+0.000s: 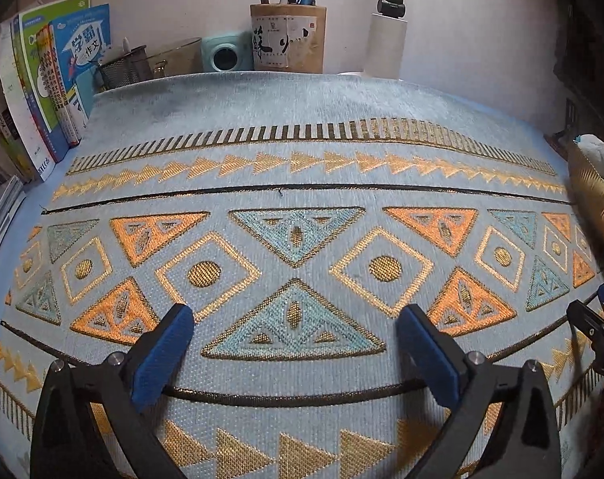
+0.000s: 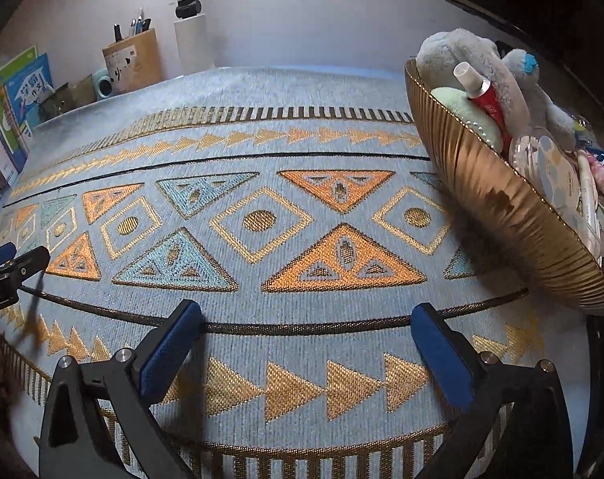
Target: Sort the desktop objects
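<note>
The blue book (image 1: 87, 46) at the left shows the big words "学霸" and "作文". The brown pen holder (image 1: 288, 38) has a white label with black brush writing, too hard to read. The left gripper (image 2: 0, 279) has letters ending in "OLAI".

We see both views lit dimly and evenly, with the far wall (image 1: 461, 32) brightest and the corners falling to black vignette. Fisheye distortion bows the mat's (image 1: 302, 119) stripes into arcs toward the edges. Metallic threads glint softly. The gold basket (image 2: 501, 207) carries broad glare streaks and is motion-smeared at the left wrist view's right edge. Centres stay fairly sharp.
</note>
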`<action>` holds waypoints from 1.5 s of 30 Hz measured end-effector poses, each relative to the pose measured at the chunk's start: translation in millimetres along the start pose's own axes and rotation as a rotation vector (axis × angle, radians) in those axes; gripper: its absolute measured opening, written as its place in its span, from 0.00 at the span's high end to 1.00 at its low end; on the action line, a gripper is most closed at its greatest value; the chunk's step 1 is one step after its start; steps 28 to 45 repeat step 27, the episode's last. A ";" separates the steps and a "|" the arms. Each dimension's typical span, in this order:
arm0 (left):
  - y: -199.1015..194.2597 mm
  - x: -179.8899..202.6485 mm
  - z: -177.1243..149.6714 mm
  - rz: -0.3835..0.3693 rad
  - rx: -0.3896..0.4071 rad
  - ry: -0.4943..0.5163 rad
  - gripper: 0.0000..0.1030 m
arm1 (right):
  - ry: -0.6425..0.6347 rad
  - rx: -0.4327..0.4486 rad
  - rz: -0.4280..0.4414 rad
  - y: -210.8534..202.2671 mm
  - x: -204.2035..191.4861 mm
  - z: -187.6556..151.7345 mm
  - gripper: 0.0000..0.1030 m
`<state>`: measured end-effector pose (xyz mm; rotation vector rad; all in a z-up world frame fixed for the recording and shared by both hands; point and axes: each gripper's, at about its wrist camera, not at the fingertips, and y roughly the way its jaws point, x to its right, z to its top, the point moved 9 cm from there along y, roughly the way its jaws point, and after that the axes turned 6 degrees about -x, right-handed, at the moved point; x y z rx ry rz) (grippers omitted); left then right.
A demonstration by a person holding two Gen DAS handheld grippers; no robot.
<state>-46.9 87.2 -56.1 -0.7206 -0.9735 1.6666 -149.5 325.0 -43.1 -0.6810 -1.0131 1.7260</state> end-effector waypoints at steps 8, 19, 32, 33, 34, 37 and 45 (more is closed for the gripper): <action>0.6 0.9 0.1 -0.001 0.000 0.000 0.00 | 0.002 0.001 0.001 -1.7 -1.1 -0.2 0.00; 0.4 0.7 0.2 -0.002 0.000 0.000 0.00 | 0.004 0.001 0.000 -0.7 -0.7 -0.1 0.00; 0.9 2.4 0.0 -0.002 0.000 -0.002 0.00 | 0.004 0.001 0.000 -0.8 -0.4 -0.3 0.00; 0.9 2.4 0.0 -0.002 0.000 -0.002 0.00 | 0.004 0.001 0.000 -0.8 -0.4 -0.3 0.00; 0.9 2.4 0.0 -0.002 0.000 -0.002 0.00 | 0.004 0.001 0.000 -0.8 -0.4 -0.3 0.00; 0.9 2.4 0.0 -0.002 0.000 -0.002 0.00 | 0.004 0.001 0.000 -0.8 -0.4 -0.3 0.00; 0.9 2.4 0.0 -0.002 0.000 -0.002 0.00 | 0.004 0.001 0.000 -0.8 -0.4 -0.3 0.00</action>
